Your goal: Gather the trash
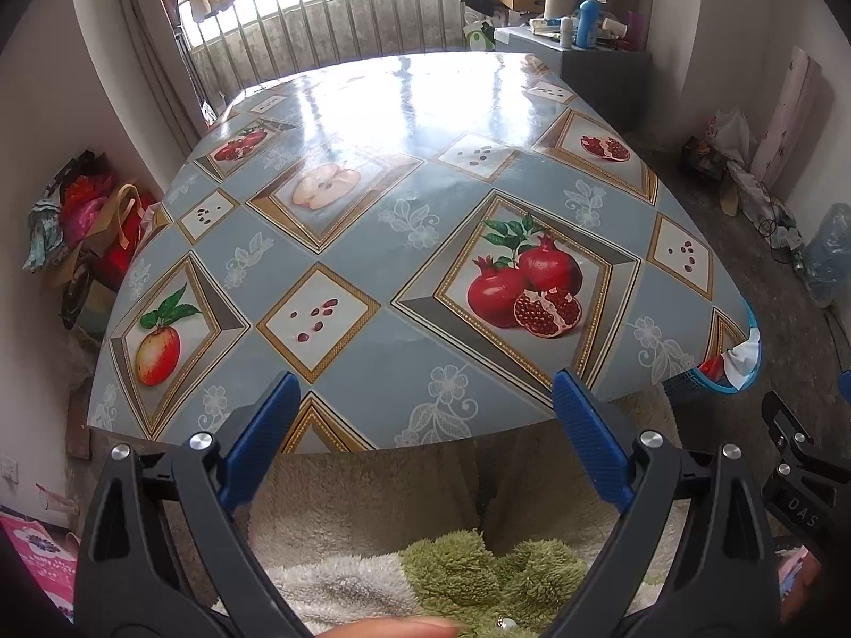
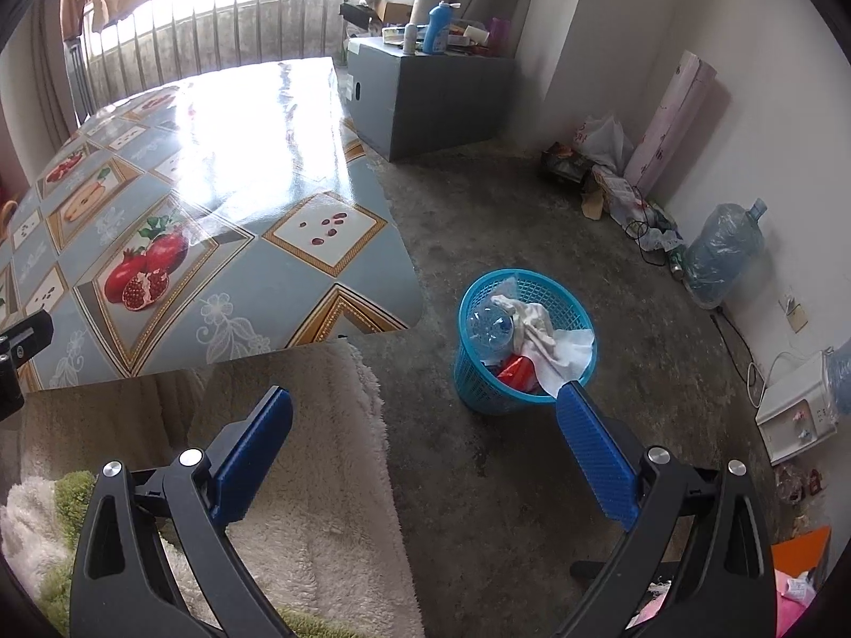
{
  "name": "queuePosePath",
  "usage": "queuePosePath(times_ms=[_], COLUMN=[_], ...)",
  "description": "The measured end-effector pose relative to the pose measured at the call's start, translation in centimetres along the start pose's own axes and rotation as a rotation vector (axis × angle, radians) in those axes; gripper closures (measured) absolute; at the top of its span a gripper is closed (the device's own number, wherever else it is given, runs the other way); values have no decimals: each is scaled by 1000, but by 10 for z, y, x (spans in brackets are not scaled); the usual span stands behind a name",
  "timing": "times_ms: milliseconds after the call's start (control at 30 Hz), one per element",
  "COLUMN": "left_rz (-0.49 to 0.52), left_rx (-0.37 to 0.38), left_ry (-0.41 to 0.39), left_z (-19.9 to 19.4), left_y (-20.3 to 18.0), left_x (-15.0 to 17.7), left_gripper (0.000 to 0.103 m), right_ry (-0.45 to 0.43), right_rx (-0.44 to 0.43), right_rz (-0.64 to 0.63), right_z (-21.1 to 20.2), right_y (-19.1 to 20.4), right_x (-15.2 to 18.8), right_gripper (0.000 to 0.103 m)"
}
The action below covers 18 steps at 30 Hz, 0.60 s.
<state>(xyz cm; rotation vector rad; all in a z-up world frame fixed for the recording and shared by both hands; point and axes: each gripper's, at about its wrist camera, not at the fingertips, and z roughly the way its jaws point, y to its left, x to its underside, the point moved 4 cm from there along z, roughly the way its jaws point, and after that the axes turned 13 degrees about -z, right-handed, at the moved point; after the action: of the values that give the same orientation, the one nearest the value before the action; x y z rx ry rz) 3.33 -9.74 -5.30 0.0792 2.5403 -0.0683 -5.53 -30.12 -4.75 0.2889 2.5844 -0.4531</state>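
I take the blue mesh basket (image 2: 524, 343) on the floor as my landmark: it stands just off the near right corner of the table (image 2: 223, 223), and it already holds a crumpled clear bottle (image 2: 489, 327), white tissue or cloth (image 2: 553, 340) and something red (image 2: 516, 369). My right gripper (image 2: 425, 404) hovers near it, just on my side, jaws spread wide and holding nothing, which I judge fits a drop already made. My left gripper (image 1: 425, 388) is further from the basket, over the near table edge, also wide open and empty. I see no loose trash on the fruit-patterned cloth, so I judge the collecting is about finished. Both grippers are drawn in over a fleecy beige garment (image 1: 372, 484).
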Motion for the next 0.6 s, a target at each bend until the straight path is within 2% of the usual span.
queuePosePath(times_ms=[600], left_rz=[27], left_rx=[-4], left_ry=[7], left_z=[-1], left_y=[-6], left_x=[5], left_gripper=[12], right_ry=[-5], right_rx=[11], right_rz=[16], right_z=[-2], right_y=[-3], right_x=[4], right_gripper=[6])
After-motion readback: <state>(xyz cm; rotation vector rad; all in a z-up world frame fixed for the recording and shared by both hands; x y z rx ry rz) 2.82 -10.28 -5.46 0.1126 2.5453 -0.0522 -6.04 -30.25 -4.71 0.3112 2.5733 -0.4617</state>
